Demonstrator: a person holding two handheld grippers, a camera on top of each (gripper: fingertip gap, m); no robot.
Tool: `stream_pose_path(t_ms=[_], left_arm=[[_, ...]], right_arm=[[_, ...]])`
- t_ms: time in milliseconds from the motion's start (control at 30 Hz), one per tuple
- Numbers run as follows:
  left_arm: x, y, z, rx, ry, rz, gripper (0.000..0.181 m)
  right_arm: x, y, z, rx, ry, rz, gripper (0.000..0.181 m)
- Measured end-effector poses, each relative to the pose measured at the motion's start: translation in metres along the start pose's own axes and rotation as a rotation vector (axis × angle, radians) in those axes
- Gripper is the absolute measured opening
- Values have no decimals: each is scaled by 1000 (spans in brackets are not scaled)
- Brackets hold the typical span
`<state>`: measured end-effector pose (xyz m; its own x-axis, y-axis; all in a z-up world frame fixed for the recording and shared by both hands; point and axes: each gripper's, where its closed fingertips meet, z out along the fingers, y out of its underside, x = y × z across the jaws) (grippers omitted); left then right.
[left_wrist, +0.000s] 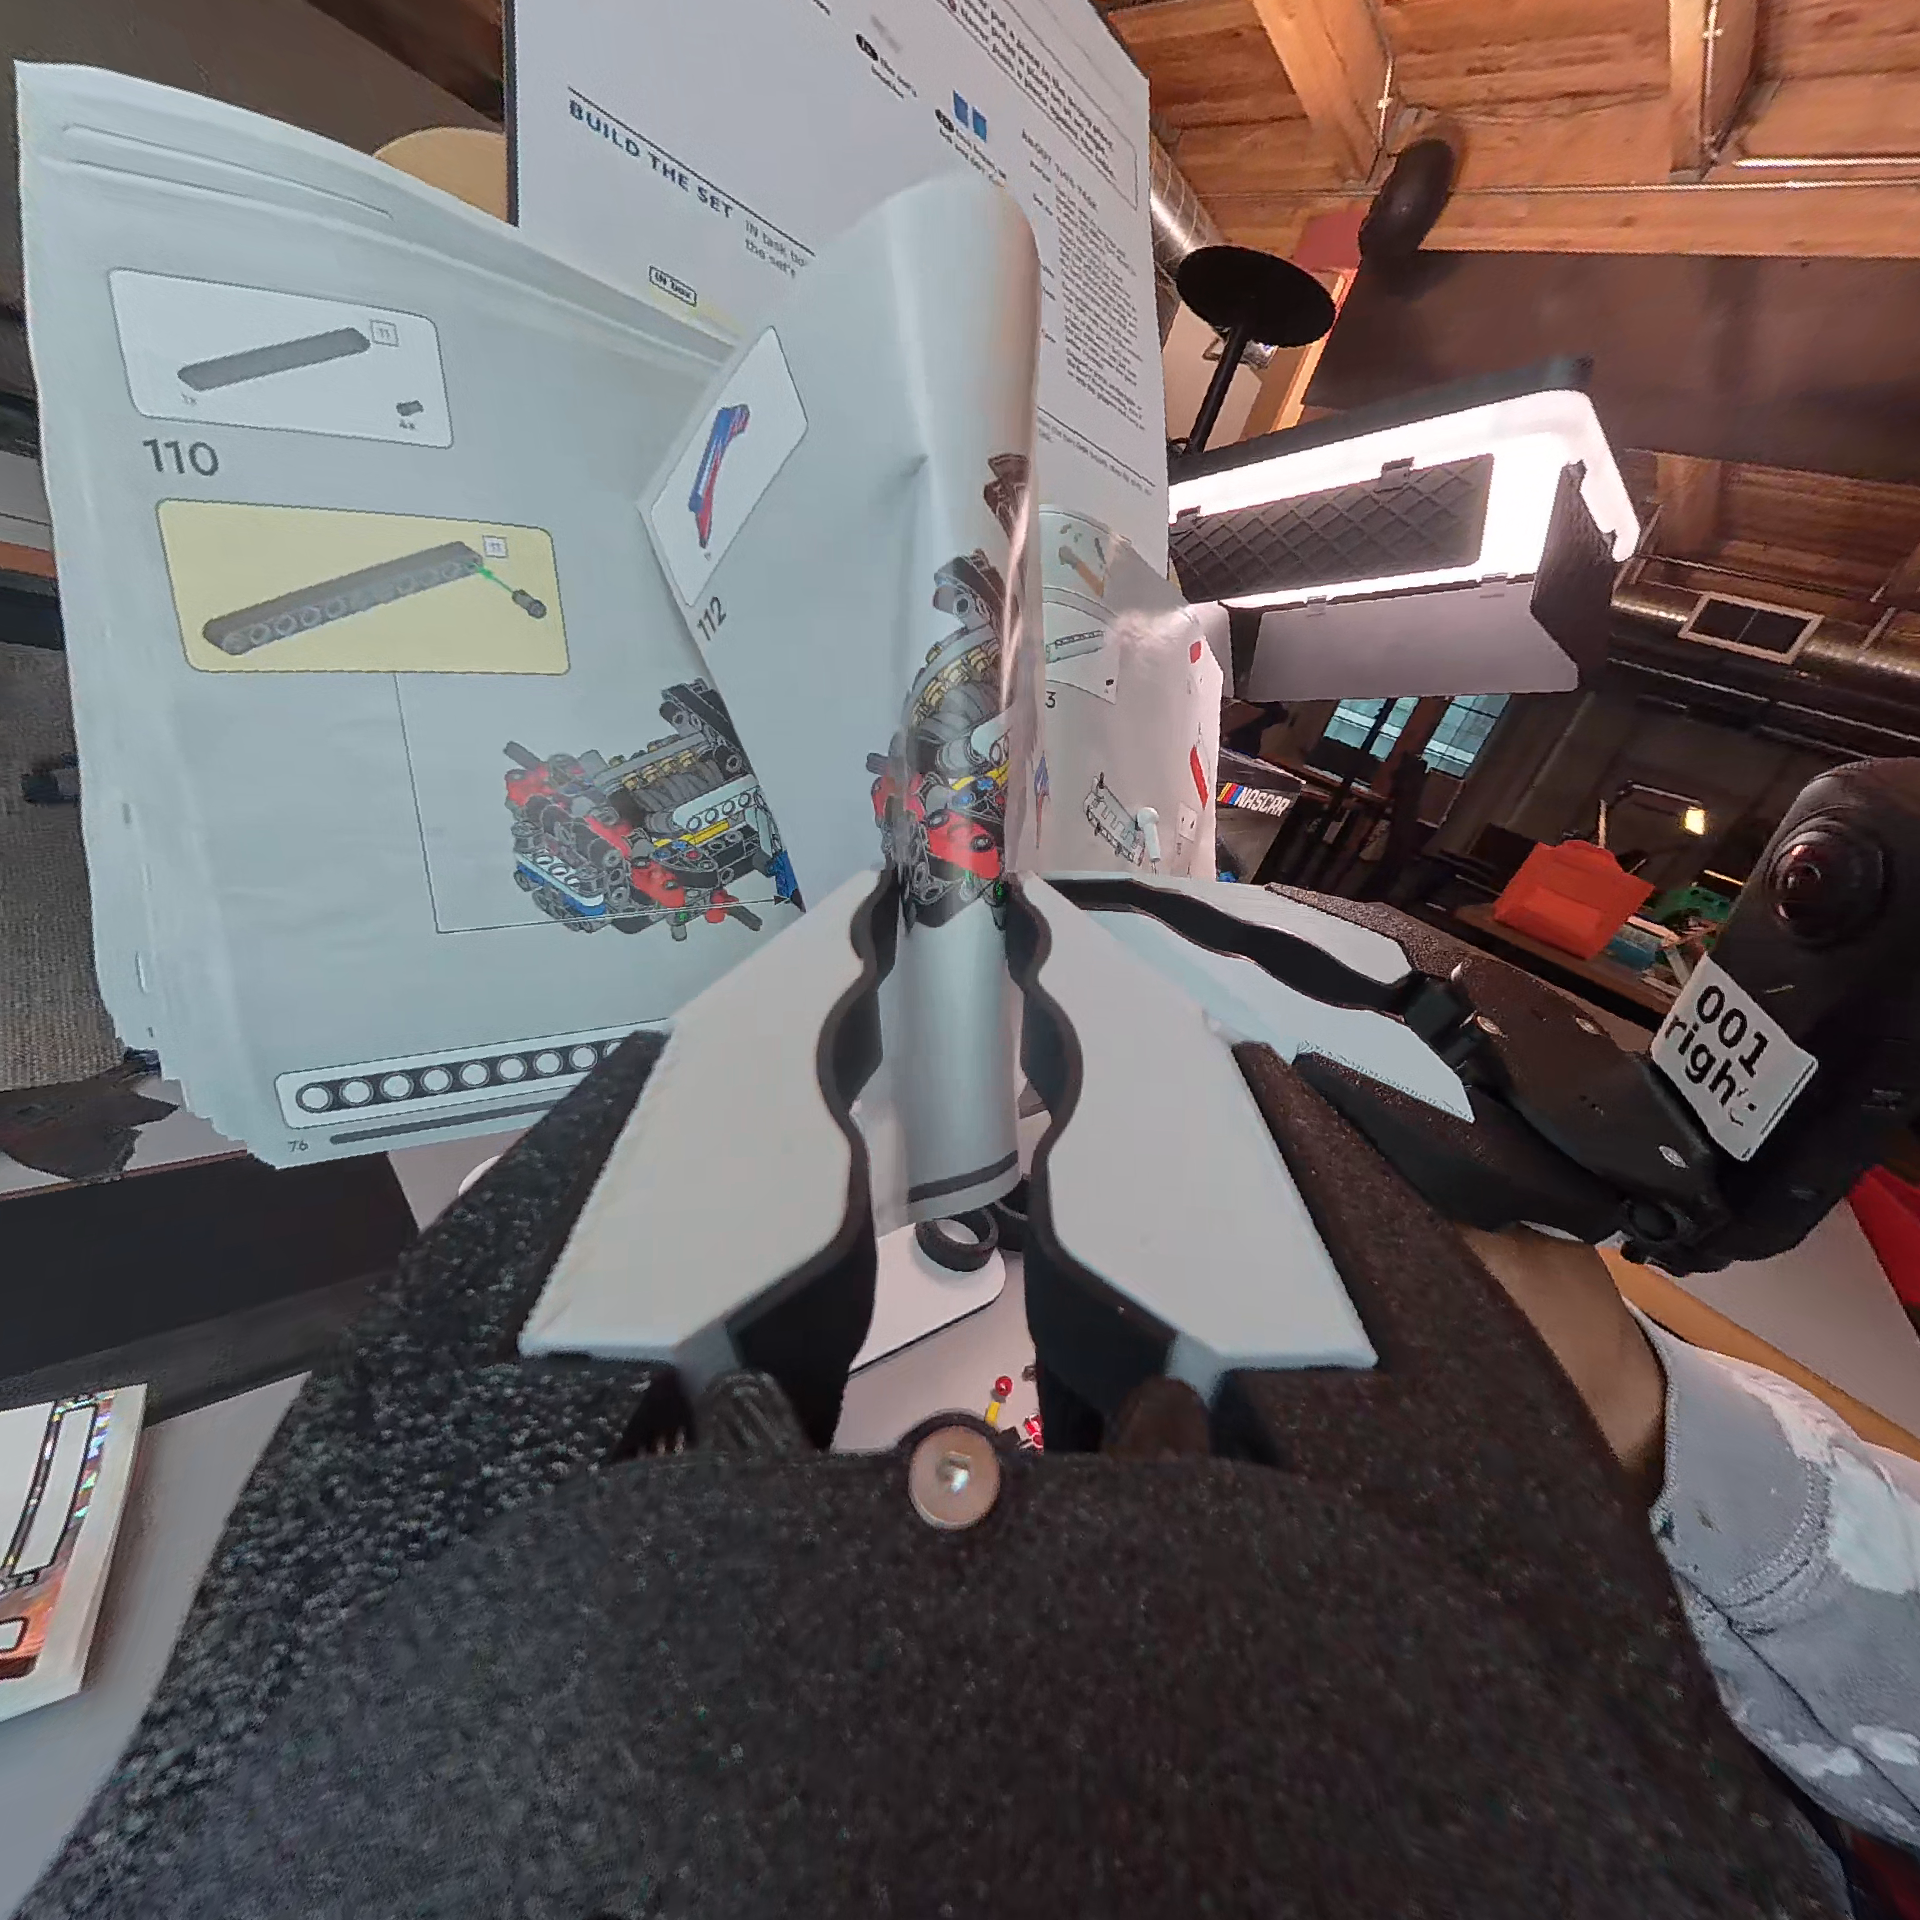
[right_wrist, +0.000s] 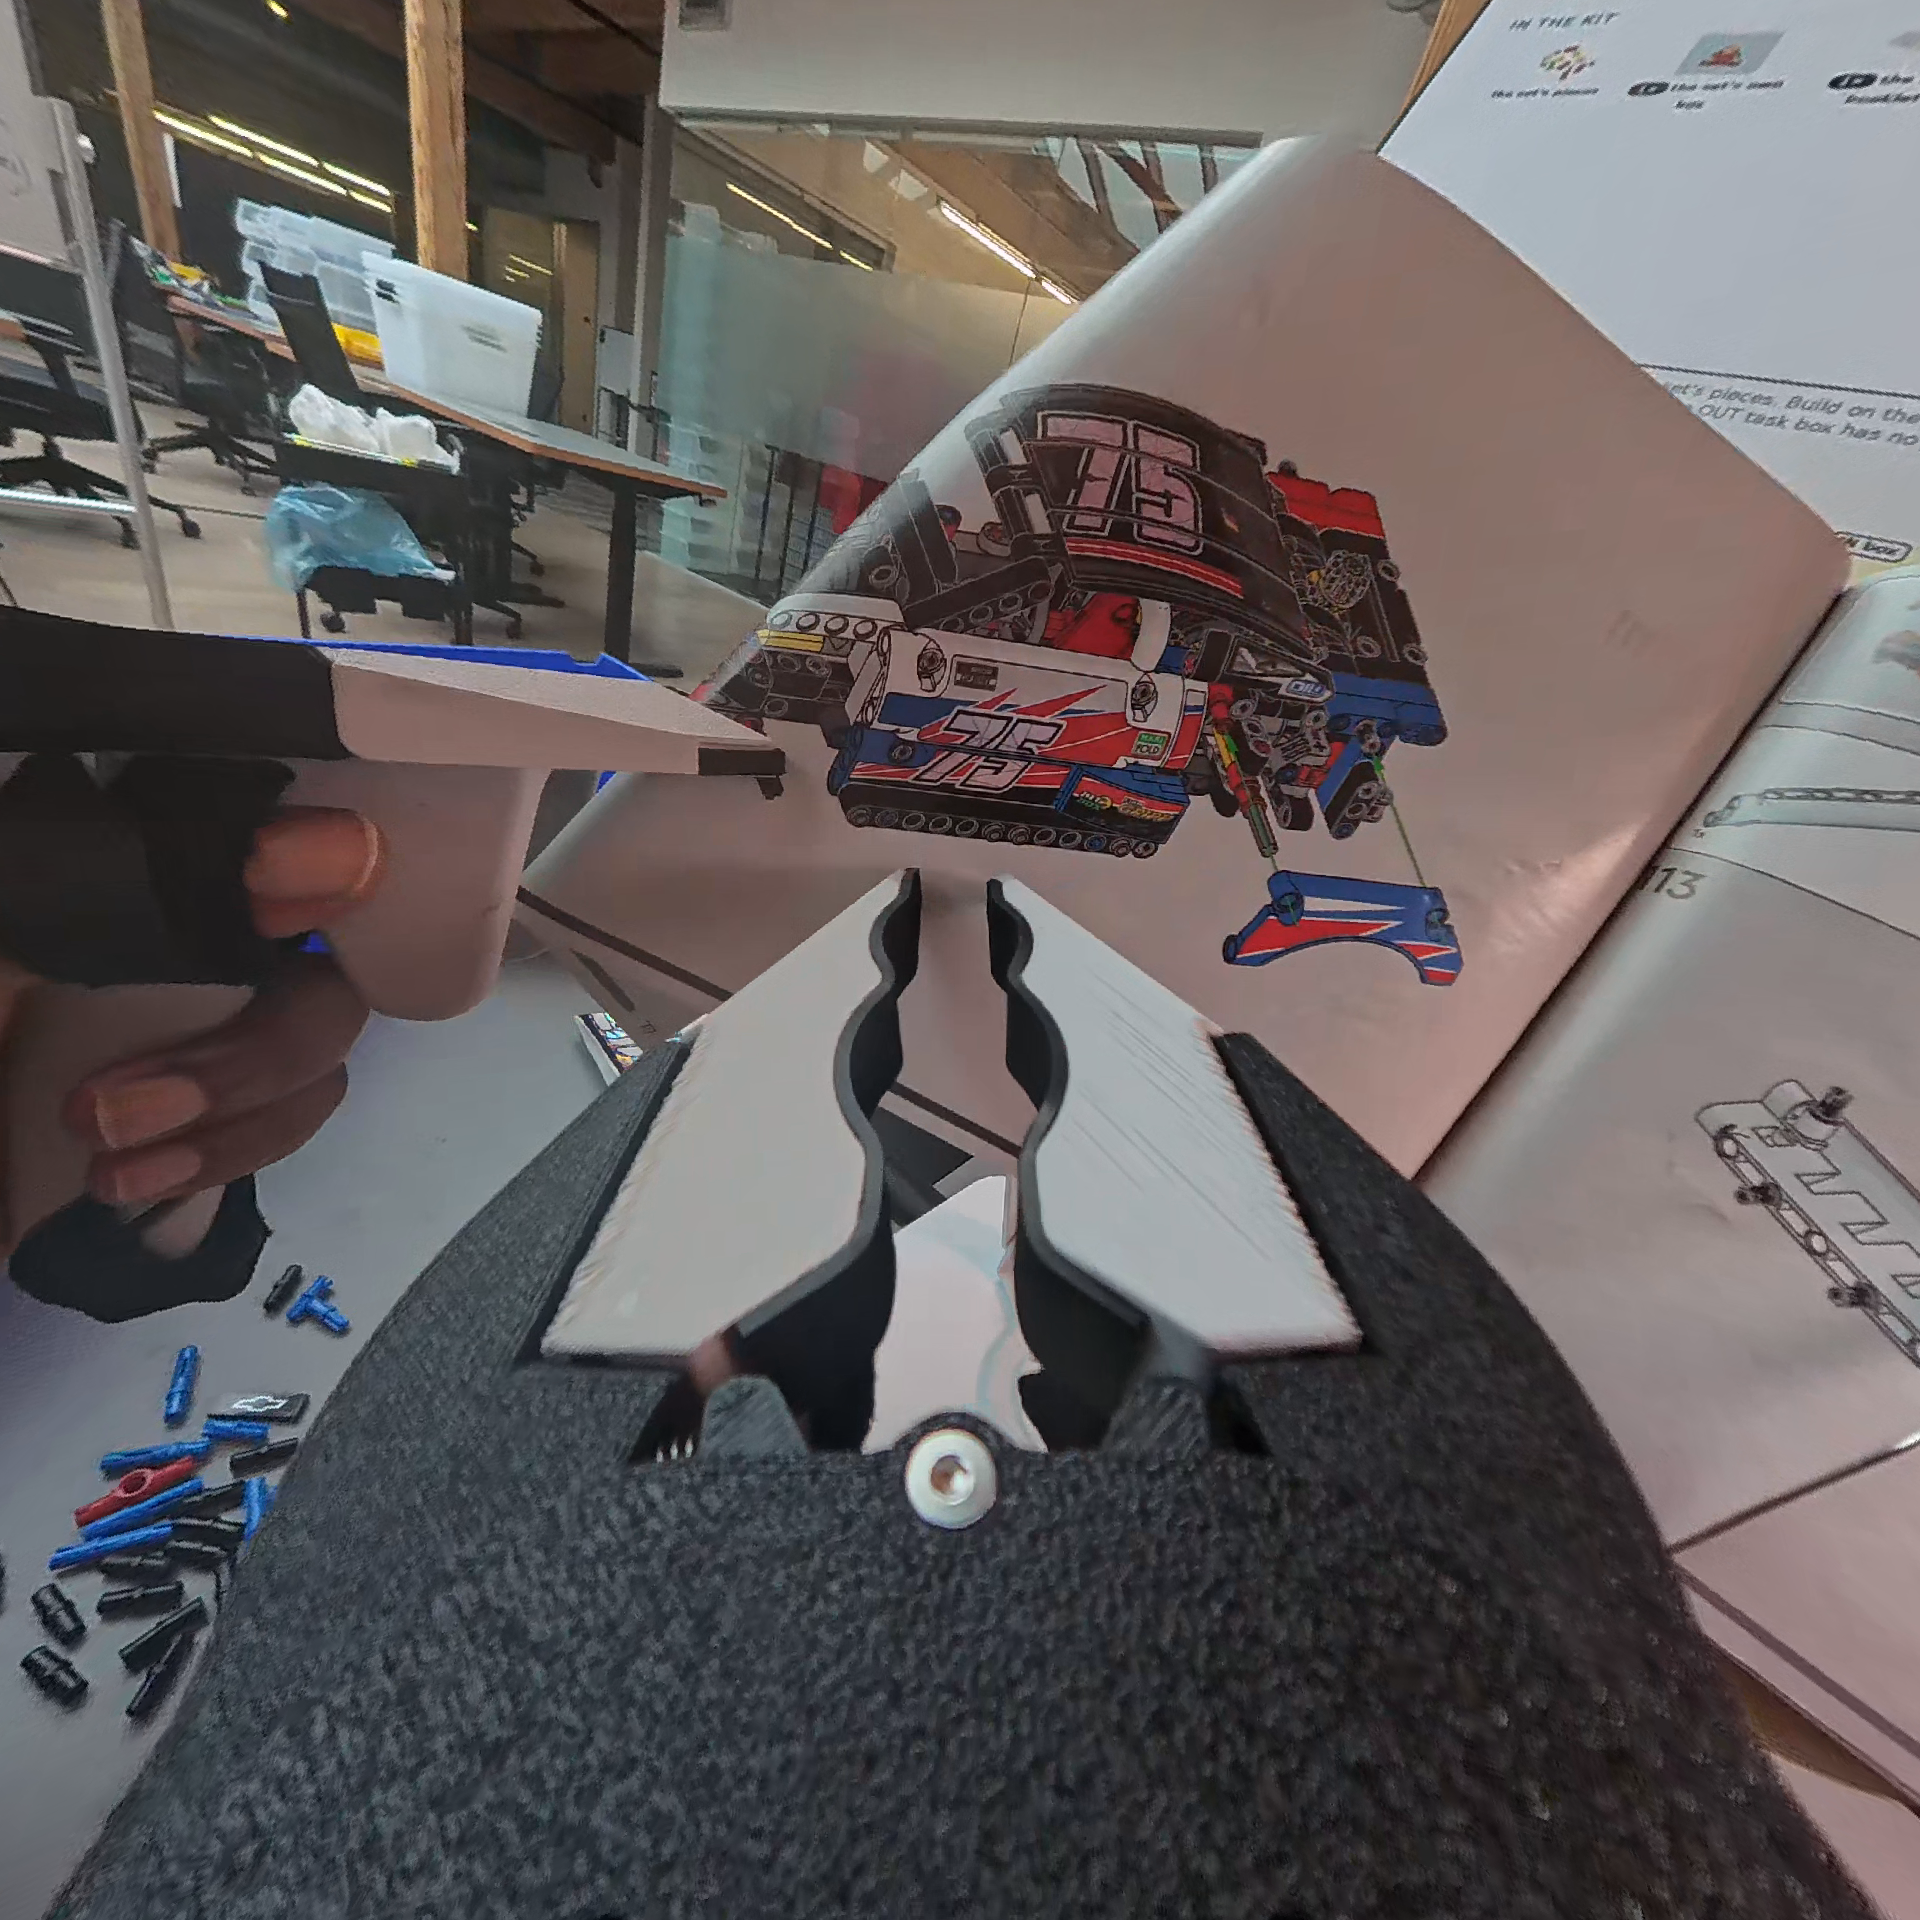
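Observation:
An open instruction booklet stands in front of me, with one page lifted and curling. My left gripper is partly open, and the curled lower edge of that page runs between its fingers. In the right wrist view the left gripper has its tip at the page's left edge. My right gripper has a narrow gap between its fingers, nothing in it, and its tips are close to the page's printed face. It also reaches in from the right in the left wrist view.
A large printed sheet stands behind the booklet. Several small blue, black and red pins lie on the grey table at lower left. A sticker sheet lies at the left edge. A black tyre sits under the page. A person's hand holds the left gripper. One gripper's finger ends stand about 5 cm off the other's.

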<state>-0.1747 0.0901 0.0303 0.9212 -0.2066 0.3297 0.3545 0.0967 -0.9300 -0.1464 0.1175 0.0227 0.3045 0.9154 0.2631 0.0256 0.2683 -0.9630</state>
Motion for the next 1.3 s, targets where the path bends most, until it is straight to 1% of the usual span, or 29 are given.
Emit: stream_pose_path(t_ms=[33, 67, 100, 200, 267, 300, 400, 433, 467, 533, 567, 633, 700, 767, 800, 833, 867, 900, 933, 1000, 1067, 1167, 1300], left_arm=[[1, -1, -2, 2, -2, 11, 19], [2, -1, -3, 4, -6, 22, 20], [3, -2, -5, 5, -7, 31, 20], [6, -4, -9, 5, 6, 31, 20], [10, -6, -11, 9, 19, 23, 20], [13, -7, -11, 11, 29, 19, 20], [30, -8, -11, 15, 98, -10, 21], [38, -9, -11, 18, 135, -12, 21], [45, -12, -13, 26, 164, -7, 22], [50, -20, -18, 64, 176, 16, 27], [48, -26, -21, 88, 169, 23, 31], [38, -34, -25, 117, 146, 0, 45], [32, -30, -23, 91, 184, -104, 62], [35, -22, -18, 40, 300, -292, 78], [42, -19, -17, 25, 377, -381, 80], [51, -20, -18, 19, 464, -452, 78], [62, -22, -20, 20, 553, -505, 71], [70, -24, -23, 23, 617, -536, 63], [77, -26, -24, 26, 648, -534, 56], [83, -24, -24, 14, 633, -446, 24], [80, -23, -24, 10, 570, -364, 8], [71, -36, -34, 58, 529, -336, 0], [52, -49, -47, 86, 458, -291, 0]], right_arm=[[-1, -1, -2, 3, -1, -16, 15], [-2, -1, -4, 2, -2, -46, 18], [-6, -1, -6, 0, -17, -81, 25], [-22, 2, -13, 16, -63, -205, 51], [-27, 6, -16, 10, -38, -346, 67], [-26, 8, -15, 0, -5, -427, 73], [-14, 7, -15, -25, 134, -627, 69], [-9, 1, -18, -4, 171, -663, 54], [-7, -5, -23, 23, 180, -674, 46], [2, -12, -34, 55, 208, -669, 37], [7, -15, -41, 71, 223, -666, 33], [17, -14, -51, 72, 236, -657, 32], [18, -15, -61, 97, 223, -653, 26], [16, -12, -69, 102, 216, -674, 24], [14, -9, -70, 96, 209, -691, 24], [11, -7, -72, 95, 201, -705, 24], [8, -4, -72, 93, 191, -716, 24], [6, -2, -72, 88, 187, -724, 24], [4, 0, -72, 81, 182, -730, 23], [0, 2, -70, 78, 167, -732, 23], [-5, 3, -68, 72, 148, -730, 22], [-12, 3, -64, 76, 128, -725, 22], [-19, 1, -59, 82, 111, -717, 22]])
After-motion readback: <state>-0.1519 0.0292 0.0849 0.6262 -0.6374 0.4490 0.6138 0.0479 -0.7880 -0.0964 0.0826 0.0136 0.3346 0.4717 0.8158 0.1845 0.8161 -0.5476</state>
